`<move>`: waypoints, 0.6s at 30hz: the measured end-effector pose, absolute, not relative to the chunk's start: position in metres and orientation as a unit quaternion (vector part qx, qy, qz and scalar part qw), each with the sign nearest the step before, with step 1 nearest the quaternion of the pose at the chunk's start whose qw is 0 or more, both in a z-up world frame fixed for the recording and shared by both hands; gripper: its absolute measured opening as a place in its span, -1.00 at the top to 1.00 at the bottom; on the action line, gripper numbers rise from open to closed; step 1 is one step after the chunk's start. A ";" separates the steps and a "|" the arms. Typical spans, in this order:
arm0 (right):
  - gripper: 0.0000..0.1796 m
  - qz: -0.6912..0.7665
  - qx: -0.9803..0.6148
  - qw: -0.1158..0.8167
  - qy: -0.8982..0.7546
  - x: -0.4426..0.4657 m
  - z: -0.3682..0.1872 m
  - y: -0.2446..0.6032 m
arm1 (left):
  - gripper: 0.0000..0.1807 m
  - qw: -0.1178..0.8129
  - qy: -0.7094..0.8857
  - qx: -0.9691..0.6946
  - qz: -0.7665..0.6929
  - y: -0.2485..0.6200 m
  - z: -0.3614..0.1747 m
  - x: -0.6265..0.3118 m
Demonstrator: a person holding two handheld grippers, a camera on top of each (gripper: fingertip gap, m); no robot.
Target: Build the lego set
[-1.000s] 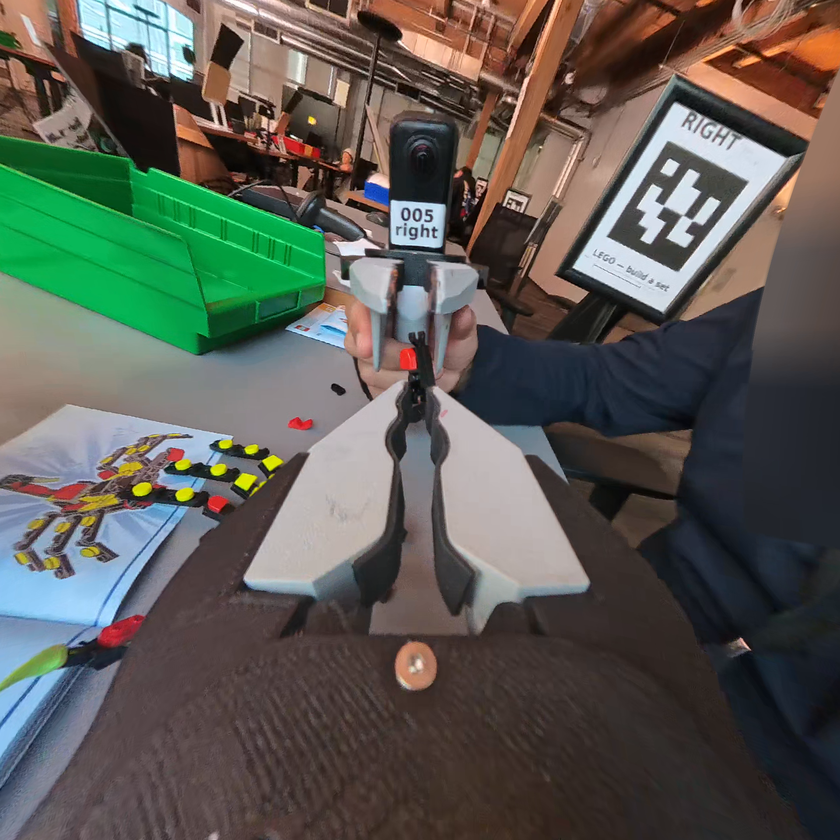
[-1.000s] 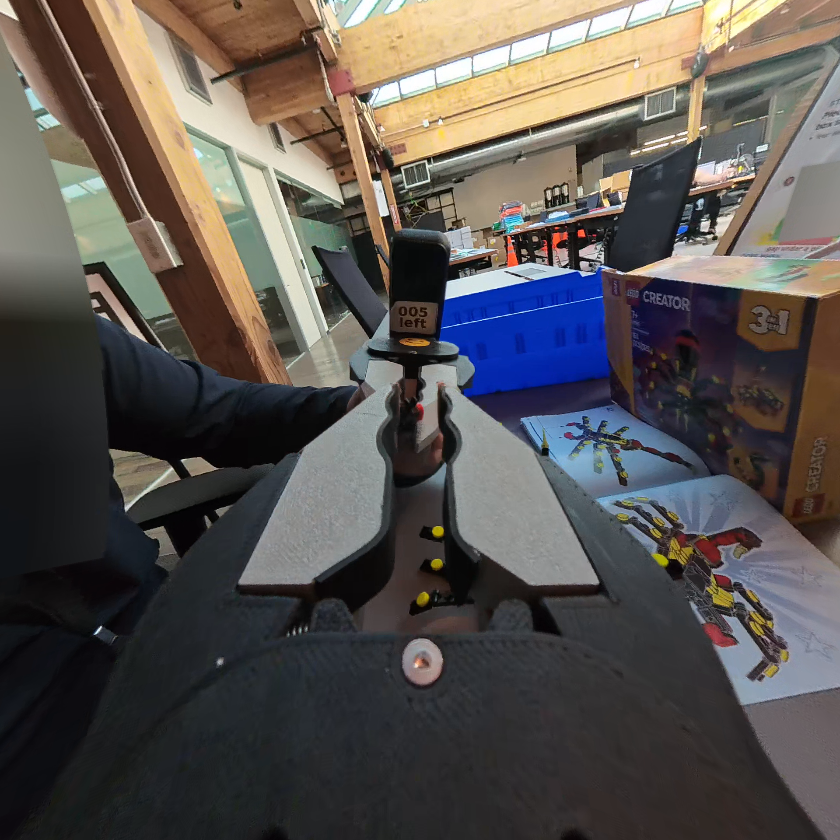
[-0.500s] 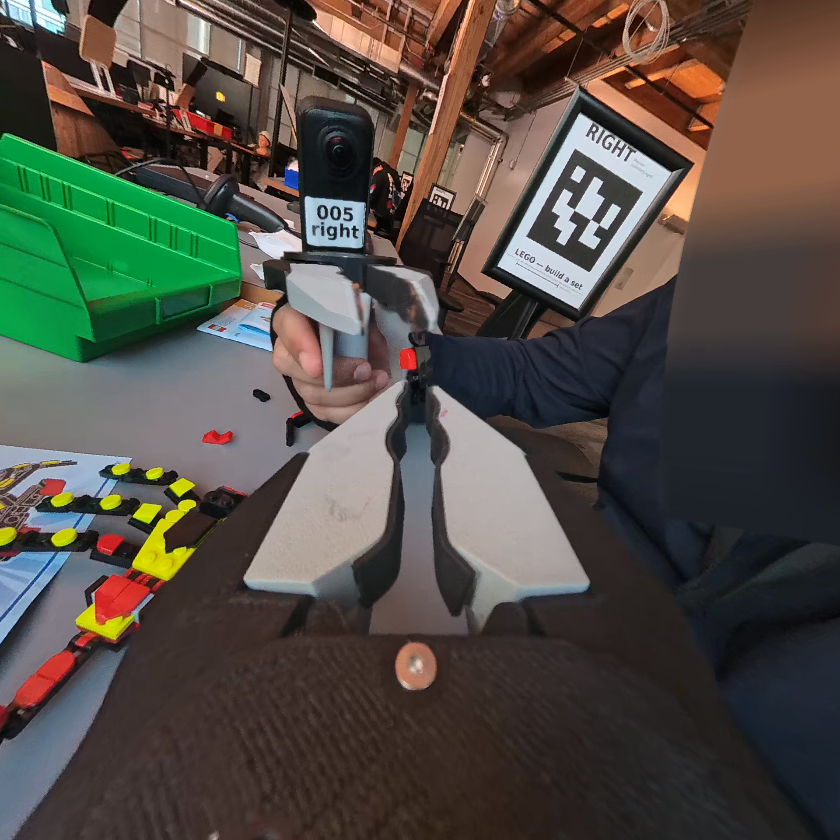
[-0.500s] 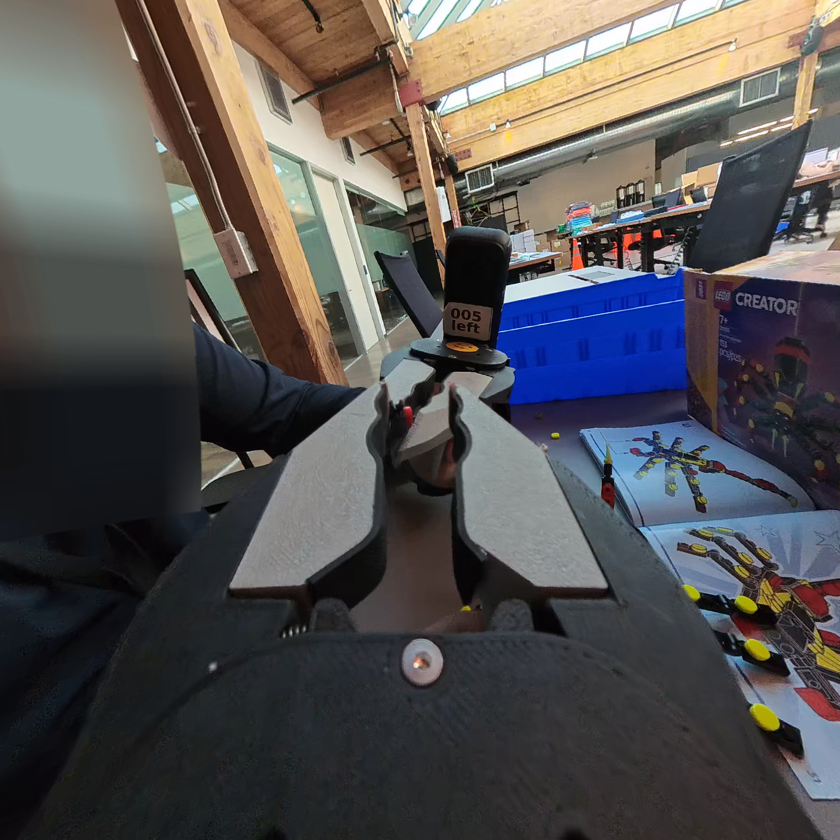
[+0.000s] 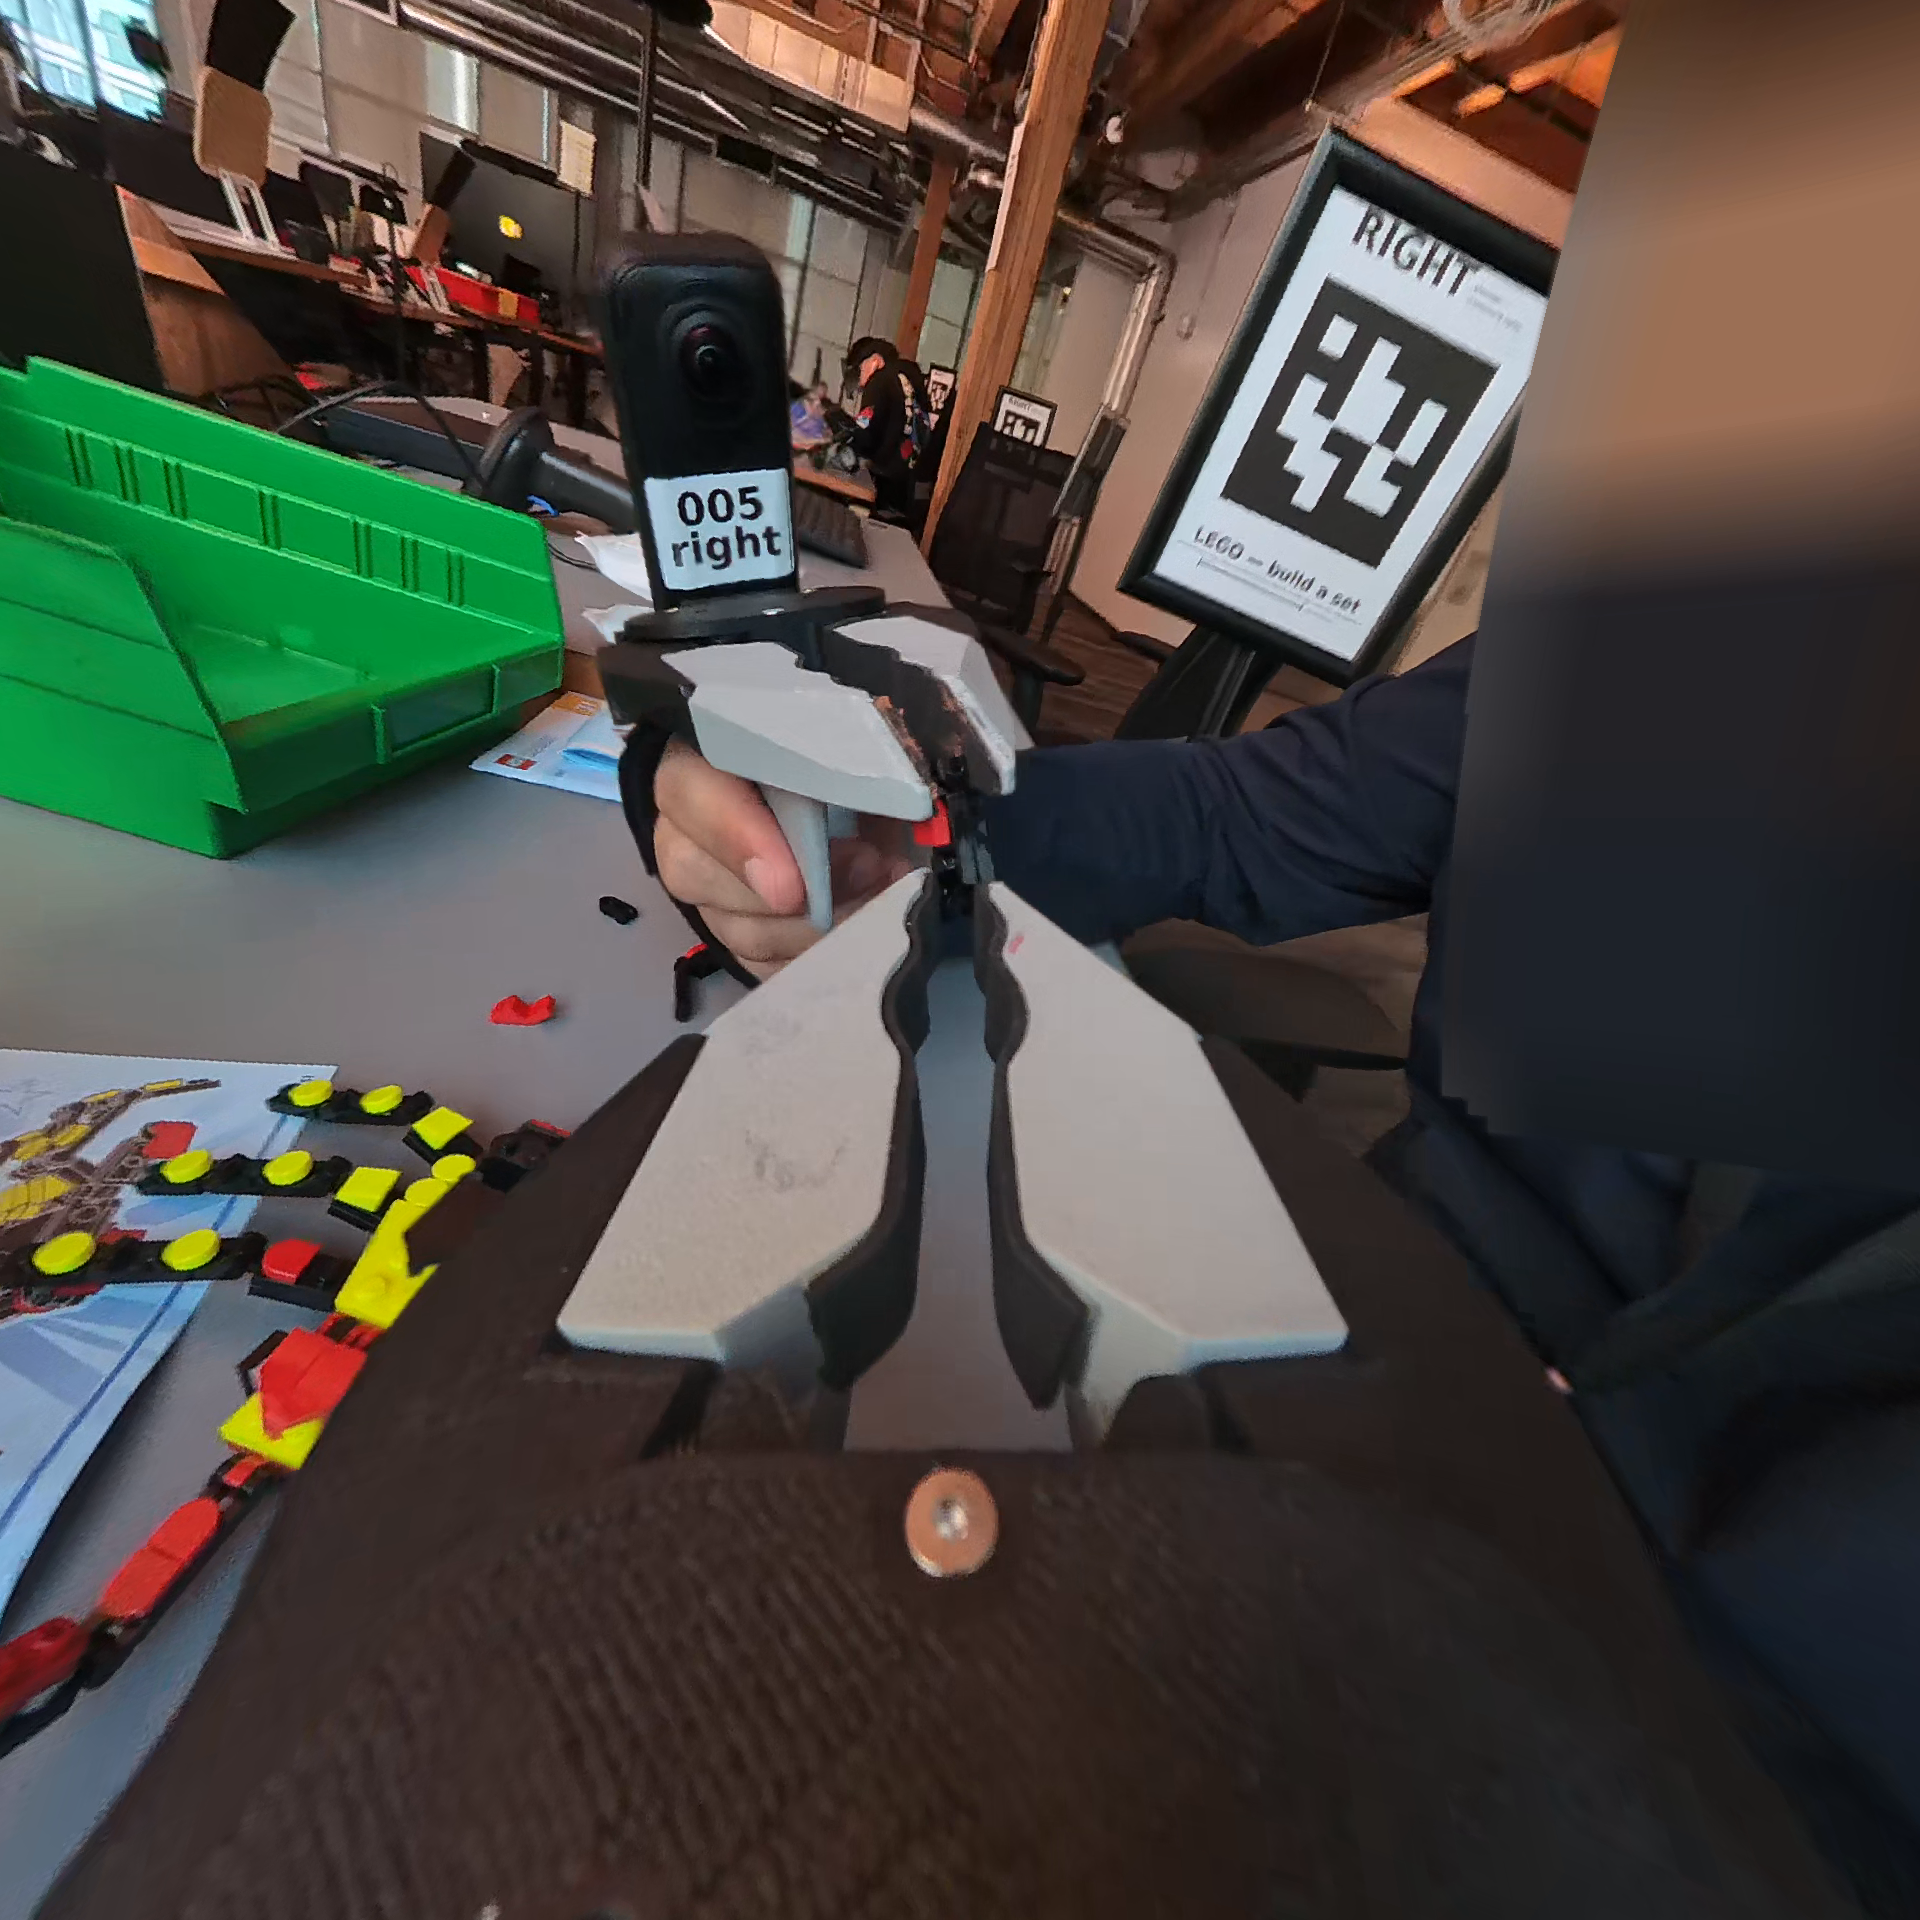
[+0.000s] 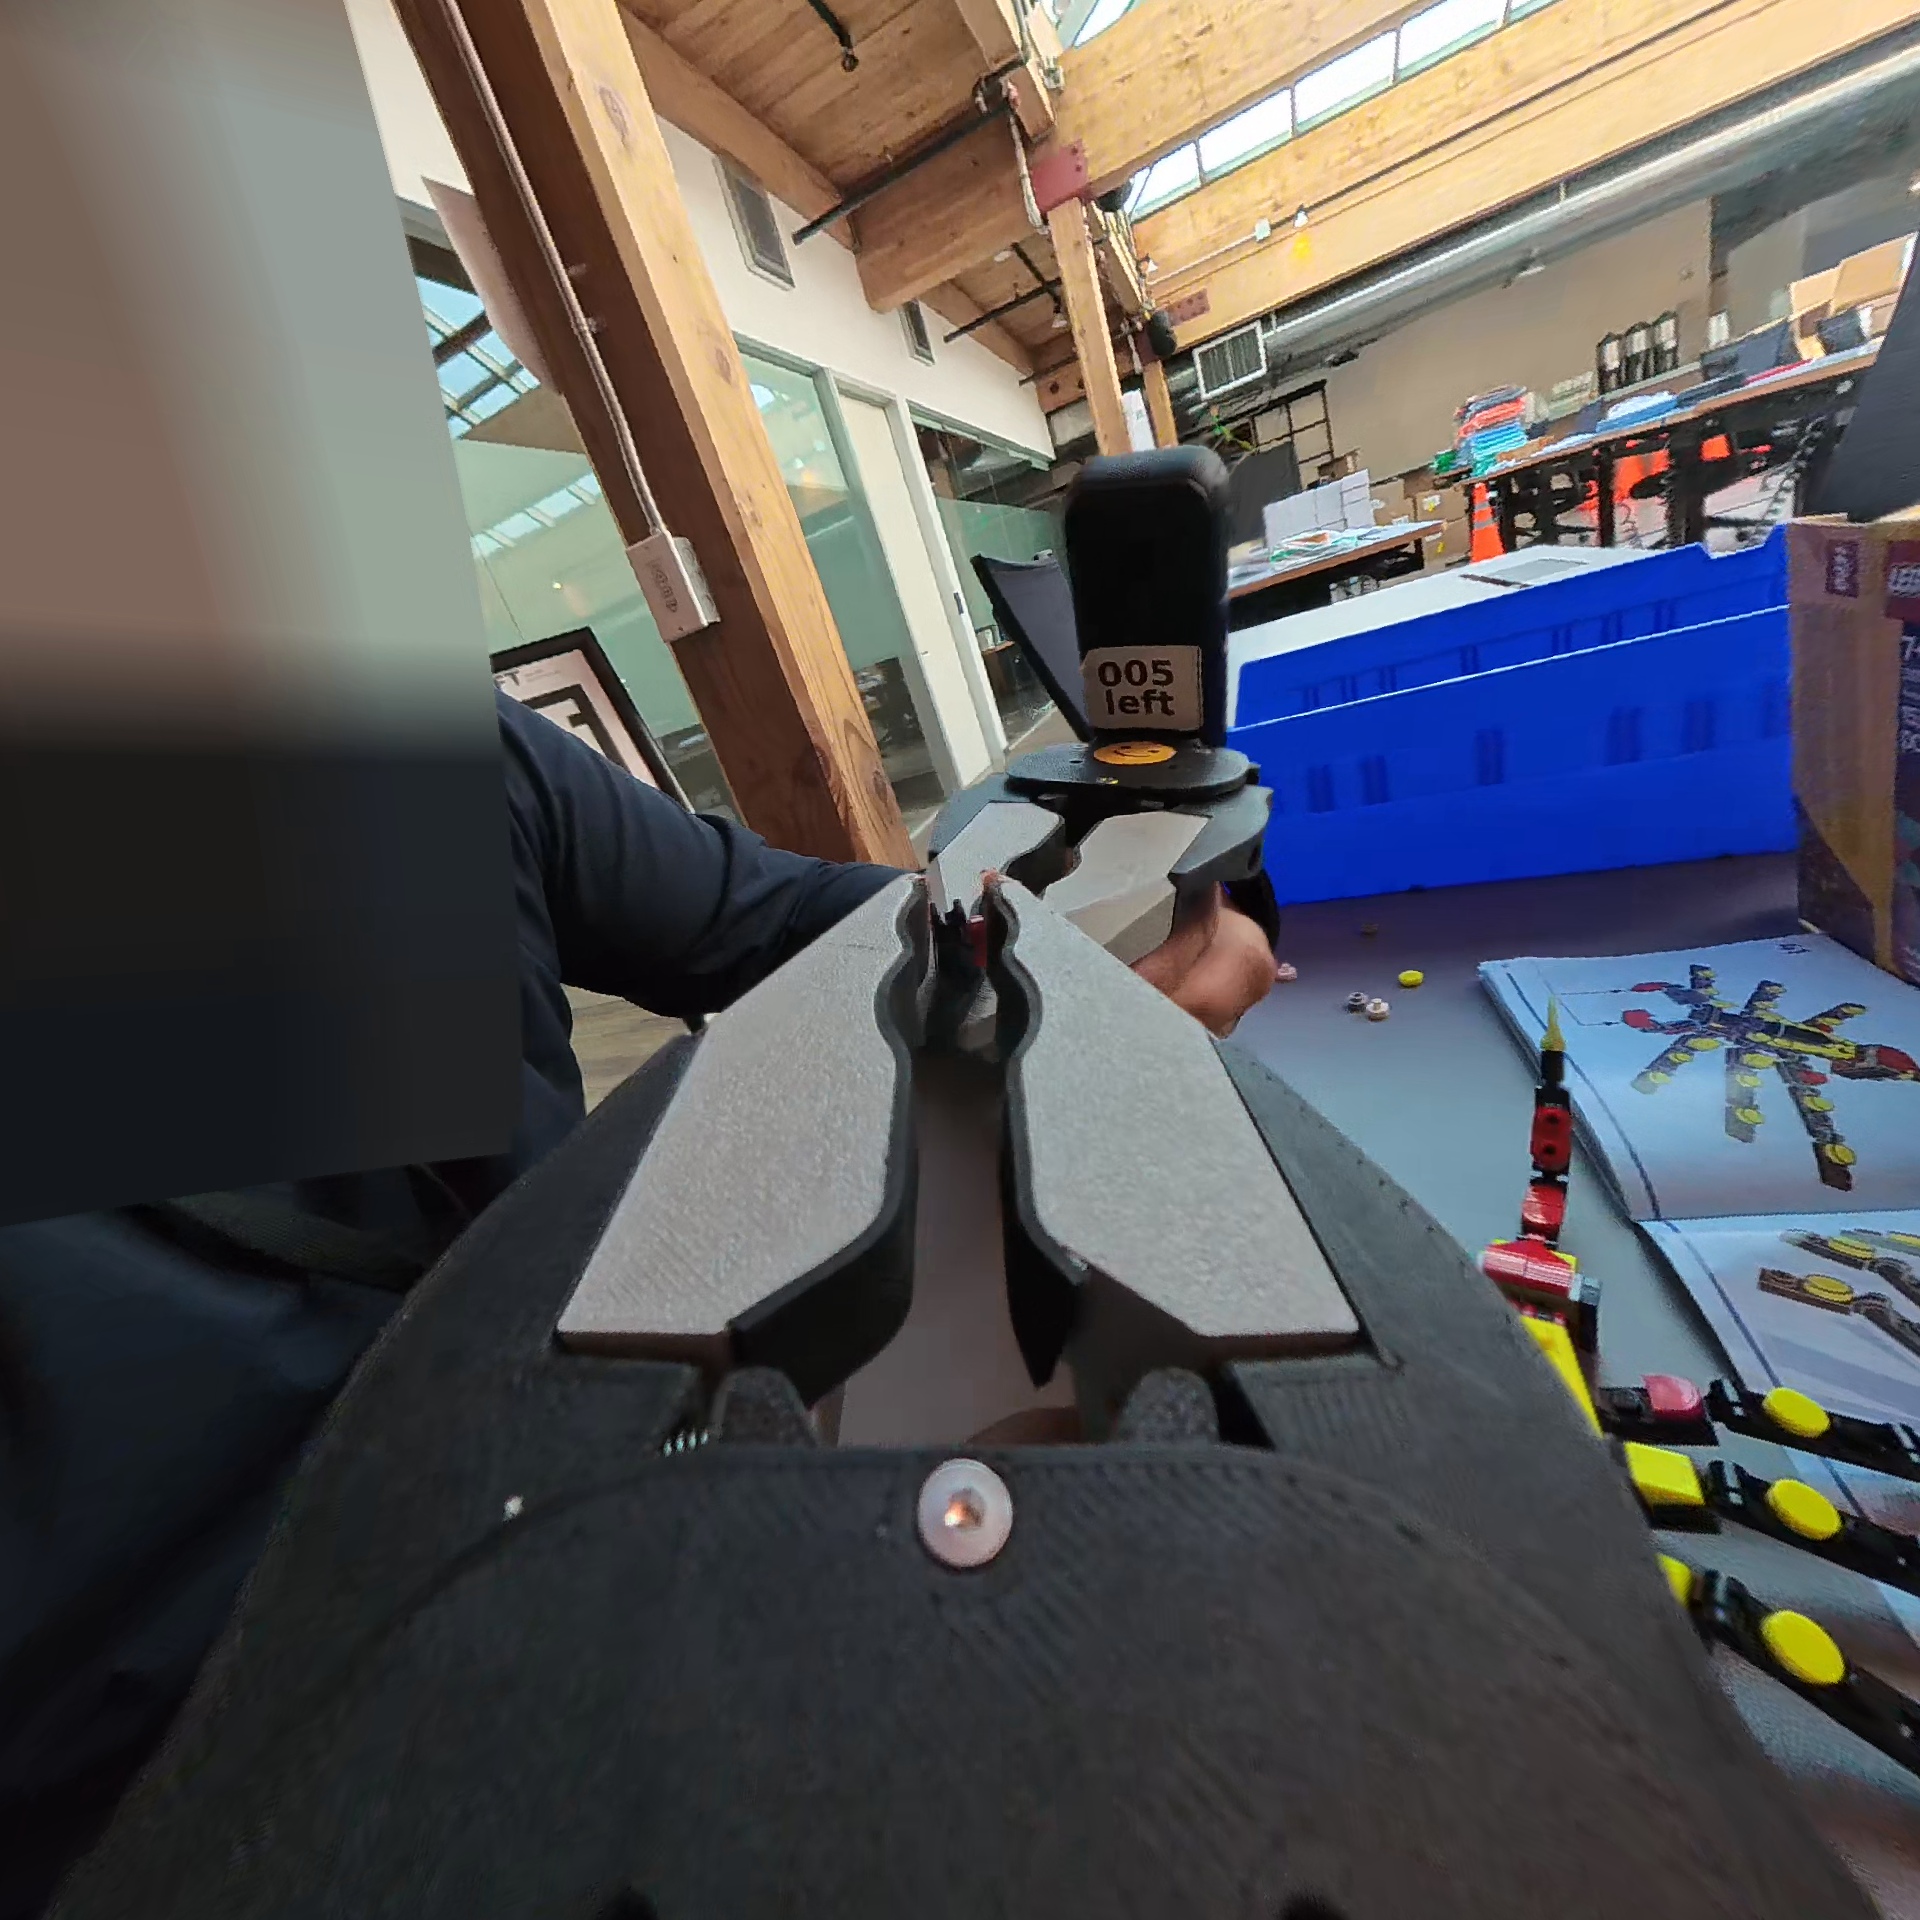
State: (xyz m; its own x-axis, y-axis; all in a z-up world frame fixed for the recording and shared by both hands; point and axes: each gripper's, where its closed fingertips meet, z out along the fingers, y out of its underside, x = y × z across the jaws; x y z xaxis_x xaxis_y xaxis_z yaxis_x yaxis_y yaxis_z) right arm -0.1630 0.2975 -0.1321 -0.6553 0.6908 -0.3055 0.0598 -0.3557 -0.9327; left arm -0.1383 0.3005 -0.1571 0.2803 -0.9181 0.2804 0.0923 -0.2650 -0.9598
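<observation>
My left gripper (image 5: 951, 896) and right gripper (image 6: 961, 906) meet tip to tip in the air at the table's near edge. Both are shut on a small black-and-red lego assembly (image 5: 940, 831), which also shows in the right wrist view (image 6: 972, 935). In the left wrist view the right gripper (image 5: 940, 790) is tilted, with a hand on its grip. In the right wrist view the left gripper (image 6: 1039, 868) faces me. A partly built black, yellow and red lego model (image 5: 312, 1195) lies on the table to the left; it also shows in the right wrist view (image 6: 1662, 1434).
Open instruction booklets (image 5: 94, 1247) (image 6: 1714, 1081) lie under the model. Loose red (image 5: 523, 1008) and black (image 5: 618, 909) pieces lie on the grey table (image 5: 312, 935). A green bin (image 5: 239, 623), blue bin (image 6: 1507, 717), lego box (image 6: 1860, 748) and framed sign (image 5: 1351, 416) stand around. Left and right tips are no more than a few centimetres apart.
Both grippers have stayed shut on the small assembly. The right gripper has tilted over sideways, and both views have swung so more of the model on the table shows.
</observation>
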 end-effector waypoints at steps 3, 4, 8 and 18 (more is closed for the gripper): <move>0.94 0.751 -0.360 0.191 -0.519 -0.164 -0.133 0.296 | 0.98 0.527 0.361 -0.624 -0.451 0.301 -0.160 -0.139; 0.98 0.754 -0.362 0.183 -0.517 -0.164 -0.133 0.296 | 0.97 0.533 0.370 -0.626 -0.433 0.302 -0.162 -0.139; 0.98 0.769 -0.372 0.144 -0.499 -0.165 -0.133 0.293 | 0.97 0.541 0.386 -0.627 -0.407 0.302 -0.164 -0.139; 0.81 0.764 -0.367 0.171 -0.503 -0.161 -0.130 0.298 | 0.97 0.514 0.360 -0.614 -0.479 0.297 -0.158 -0.138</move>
